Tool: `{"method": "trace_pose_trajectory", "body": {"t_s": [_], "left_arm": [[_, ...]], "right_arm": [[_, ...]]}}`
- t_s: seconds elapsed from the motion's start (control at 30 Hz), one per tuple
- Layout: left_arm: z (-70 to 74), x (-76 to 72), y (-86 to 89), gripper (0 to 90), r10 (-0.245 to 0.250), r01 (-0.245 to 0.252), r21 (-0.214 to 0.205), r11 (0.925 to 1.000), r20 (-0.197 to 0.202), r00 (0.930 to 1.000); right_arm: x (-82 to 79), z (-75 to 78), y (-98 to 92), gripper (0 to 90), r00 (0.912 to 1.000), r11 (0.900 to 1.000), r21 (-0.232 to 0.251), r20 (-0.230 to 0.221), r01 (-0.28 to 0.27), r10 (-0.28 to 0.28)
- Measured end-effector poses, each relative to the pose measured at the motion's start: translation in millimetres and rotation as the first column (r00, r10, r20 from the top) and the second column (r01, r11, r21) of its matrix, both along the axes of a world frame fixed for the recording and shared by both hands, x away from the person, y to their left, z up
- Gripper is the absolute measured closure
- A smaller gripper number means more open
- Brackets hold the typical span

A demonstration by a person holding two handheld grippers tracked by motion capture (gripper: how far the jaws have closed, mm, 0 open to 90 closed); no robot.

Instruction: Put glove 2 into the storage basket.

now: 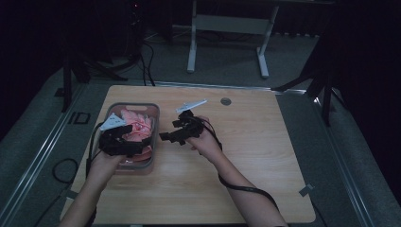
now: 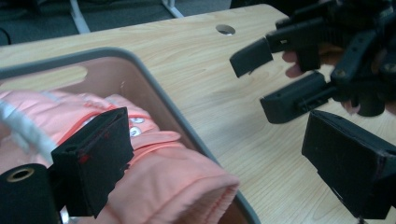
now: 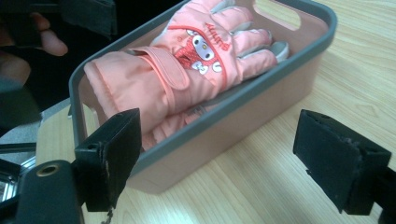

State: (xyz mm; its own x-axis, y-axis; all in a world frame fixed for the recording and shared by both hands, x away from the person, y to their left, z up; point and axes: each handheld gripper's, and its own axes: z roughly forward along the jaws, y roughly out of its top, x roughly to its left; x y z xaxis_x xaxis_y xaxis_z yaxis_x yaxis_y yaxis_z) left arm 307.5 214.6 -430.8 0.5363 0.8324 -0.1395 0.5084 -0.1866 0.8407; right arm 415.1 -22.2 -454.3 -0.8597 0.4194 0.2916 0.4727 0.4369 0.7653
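Your right gripper (image 1: 166, 137) and left gripper (image 1: 137, 144) both gape wide and empty, the pink glove (image 3: 187, 70) lying in the basket (image 3: 261, 88) just ahead of the right jaws and under the left; it's soft, light padding, so pinch the thick cuff.

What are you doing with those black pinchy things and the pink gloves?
A person holds a two-jaw gripper in each hand at a wooden table. Pink gloves lie in a grey-rimmed basket. The left gripper hovers over the basket, and the right gripper is beside it above the table. Both have open jaws with nothing between them, so the gloves look just put in.
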Motion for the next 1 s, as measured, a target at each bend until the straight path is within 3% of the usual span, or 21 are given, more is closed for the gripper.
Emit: {"method": "trace_pose_trajectory", "body": {"t_s": [0.1, 0.17, 0.33, 0.67, 0.77, 1.0], "left_arm": [[0.6, -4.0, -11.5, 8.6, -0.030, 0.030, -0.006, 0.9995, 0.015, 0.9994], [1.1, -6.9, -18.2, 8.6, -0.039, 0.038, 0.004, 0.9993, 0.047, 0.9981], [1.3, -13.4, -36.7, 8.6, -0.098, 0.098, 0.002, 0.9952, 0.065, 0.9930], [-9.1, -22.0, -65.0, 8.6, -0.174, 0.175, -0.024, 0.9842, 0.059, 0.9830], [-14.5, -24.2, -73.3, 8.6, -0.185, 0.187, -0.012, 0.9823, 0.065, 0.9805], [-25.0, -28.6, -89.6, 8.6, -0.244, 0.245, -0.019, 0.9693, 0.047, 0.9686]], "right_arm": [[-0.9, -0.8, -7.1, 15.2, 1.0000, 1.0000, 0.000, 0.002, 0.004, -0.004], [-2.0, -1.9, -9.9, 15.2, 1.0000, 1.0000, -0.007, 0.006, 0.002, -0.002], [-4.9, -7.2, -19.8, 15.2, 0.9998, 0.9997, -0.021, 0.016, 0.008, -0.007], [-13.6, -20.5, -41.9, 15.3, 0.9996, 0.9994, -0.025, 0.014, 0.024, -0.023], [-17.0, -25.7, -49.4, 15.3, 0.9993, 0.9991, -0.021, 0.014, 0.036, -0.036], [-21.6, -37.9, -67.4, 15.3, 0.9987, 0.9980, -0.039, 0.016, 0.050, -0.049]]}}
